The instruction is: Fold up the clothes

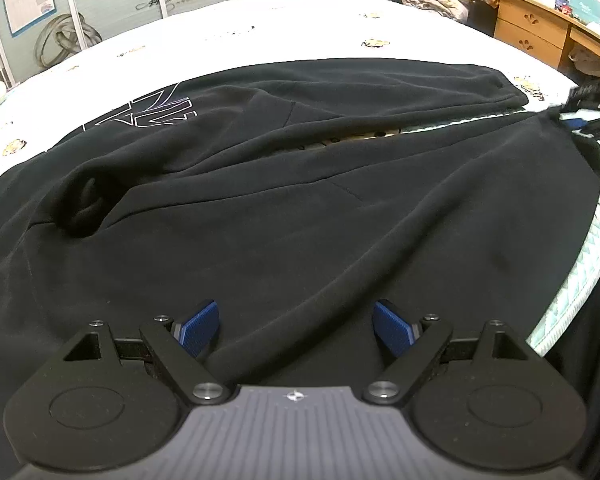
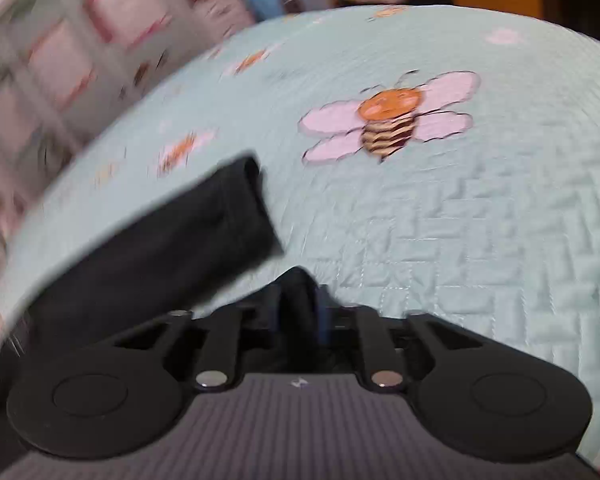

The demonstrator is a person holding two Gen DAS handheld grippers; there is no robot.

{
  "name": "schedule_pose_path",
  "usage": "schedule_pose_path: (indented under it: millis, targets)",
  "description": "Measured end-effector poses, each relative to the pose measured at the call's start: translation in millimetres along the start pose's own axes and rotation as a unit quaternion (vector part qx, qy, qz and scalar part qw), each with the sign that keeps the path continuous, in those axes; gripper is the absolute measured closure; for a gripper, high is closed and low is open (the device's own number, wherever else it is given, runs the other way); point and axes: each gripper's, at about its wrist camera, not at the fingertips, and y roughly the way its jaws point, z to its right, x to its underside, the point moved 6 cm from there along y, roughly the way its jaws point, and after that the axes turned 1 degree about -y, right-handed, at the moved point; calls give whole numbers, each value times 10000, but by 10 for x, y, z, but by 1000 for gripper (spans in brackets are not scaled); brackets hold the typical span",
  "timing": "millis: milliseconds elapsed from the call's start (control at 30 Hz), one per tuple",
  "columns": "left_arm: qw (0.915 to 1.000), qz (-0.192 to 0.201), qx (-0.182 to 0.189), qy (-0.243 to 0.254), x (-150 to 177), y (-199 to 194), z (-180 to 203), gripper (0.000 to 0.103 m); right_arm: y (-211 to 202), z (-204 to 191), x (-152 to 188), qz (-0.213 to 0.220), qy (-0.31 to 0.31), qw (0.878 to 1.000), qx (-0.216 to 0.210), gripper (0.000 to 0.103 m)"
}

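Your right gripper (image 2: pixel 304 300) pinches the black garment's (image 1: pixel 300 200) end to lift it; left gripper (image 1: pixel 296 326), lower centre, gapes idle.

Black garment (image 1: pixel 300 208) with white-outline print; pale blue quilted bedcover (image 2: pixel 480 240) with orange-striped, pink-winged bees ahead of right gripper (image 2: pixel 300 304); blue pads (image 1: pixel 198 330).

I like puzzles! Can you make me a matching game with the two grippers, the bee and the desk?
Things:
1. left gripper
2. right gripper
3. bee
4. desk

States or places:
A. printed on the bed cover
B. shut on black trousers
C. wooden, beyond the bed
D. open above black trousers

Pairs: 1-D, 2-B, 3-A, 4-C
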Motion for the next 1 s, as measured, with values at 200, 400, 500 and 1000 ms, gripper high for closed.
schedule_pose_path:
  millis: [200, 400, 500, 1000]
  targets:
    - [10000, -26, 35, -70, -2, 35, 14, 15, -155, -209, -209, 411, -7, 9985, -352, 58]
    - [10000, -49, -8, -59, 26, 11, -11, 15, 356, -124, -124, -52, 872, 9951, -455, 55]
    - [9999, -92, -31, -132, 34, 33, -50, 15, 501, -141, -91, -111, 1119, 9921, -552, 63]
    - [9998, -33, -40, -205, 53, -26, -104, 14, 246, -68, 63, 237, 1106, 9929, -381, 91]
